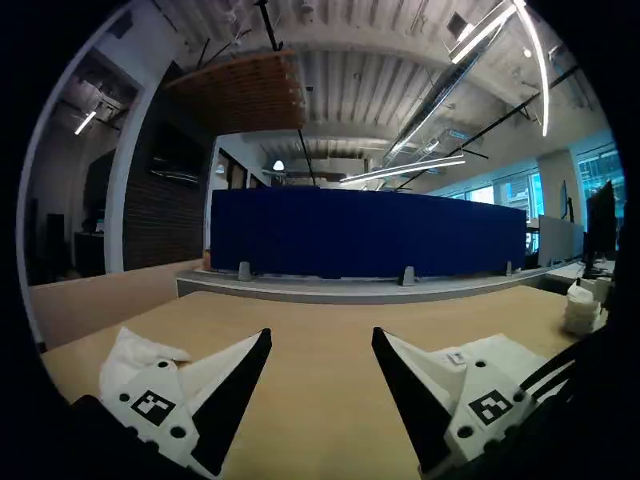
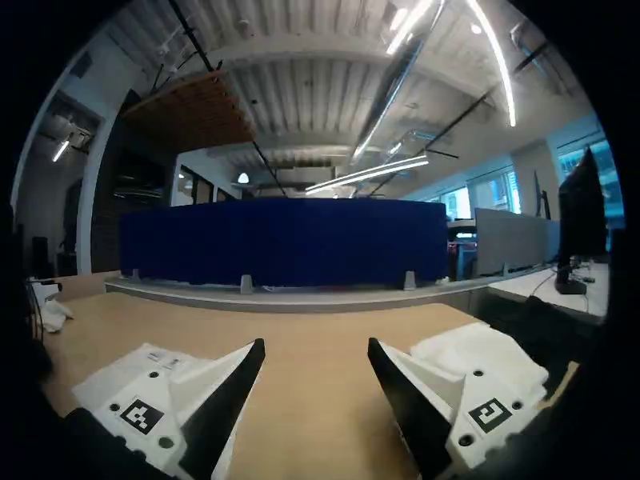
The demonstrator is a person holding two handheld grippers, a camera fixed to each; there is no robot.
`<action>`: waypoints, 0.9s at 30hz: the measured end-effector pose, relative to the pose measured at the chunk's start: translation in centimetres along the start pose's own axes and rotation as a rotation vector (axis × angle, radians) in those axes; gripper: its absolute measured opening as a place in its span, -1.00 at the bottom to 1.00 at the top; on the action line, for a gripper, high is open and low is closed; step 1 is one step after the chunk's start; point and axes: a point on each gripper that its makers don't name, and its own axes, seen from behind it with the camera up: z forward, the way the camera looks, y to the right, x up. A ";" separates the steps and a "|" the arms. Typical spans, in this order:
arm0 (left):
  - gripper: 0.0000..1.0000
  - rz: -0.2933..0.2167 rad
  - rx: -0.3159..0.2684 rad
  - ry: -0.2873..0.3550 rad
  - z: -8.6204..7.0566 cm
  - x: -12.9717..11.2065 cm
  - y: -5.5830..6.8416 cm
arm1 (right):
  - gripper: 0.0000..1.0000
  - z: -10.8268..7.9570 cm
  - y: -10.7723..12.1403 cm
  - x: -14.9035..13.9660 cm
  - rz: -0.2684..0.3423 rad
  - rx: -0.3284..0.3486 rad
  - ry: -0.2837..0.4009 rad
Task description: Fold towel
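Towel, a crumpled white cloth, lies on the light wooden table just beside the left gripper. It and the right gripper gape wide, empty. Best to pinch one corner cleanly first.

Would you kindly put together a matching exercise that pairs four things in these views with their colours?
Things:
1. desk divider
2. tabletop
3. crumpled towel
4. monitor

Colours:
A. white
B. black
C. dark blue
D. light wood

Pairs: 1-C, 2-D, 3-A, 4-B
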 end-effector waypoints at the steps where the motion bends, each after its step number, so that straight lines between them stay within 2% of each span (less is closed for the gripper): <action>1: 0.86 0.004 0.000 -0.003 0.0 0.7 0.0 | 1.00 0.1 0.1 0.2 -0.002 -0.001 -0.002; 6: 0.86 0.012 -0.005 -0.008 0.0 4.4 0.1 | 1.00 0.0 0.1 2.7 -0.007 -0.004 -0.003; 11: 0.86 0.009 -0.013 -0.023 -0.3 8.3 0.5 | 1.00 -0.3 -0.1 6.7 -0.009 -0.001 -0.004; 19: 0.86 0.040 -0.035 -0.033 -0.7 14.5 1.5 | 1.00 -0.4 -0.8 13.3 -0.019 0.000 0.006; 27: 0.86 0.044 -0.046 -0.039 -0.4 18.6 1.9 | 1.00 -0.5 -0.9 17.3 -0.021 -0.012 0.013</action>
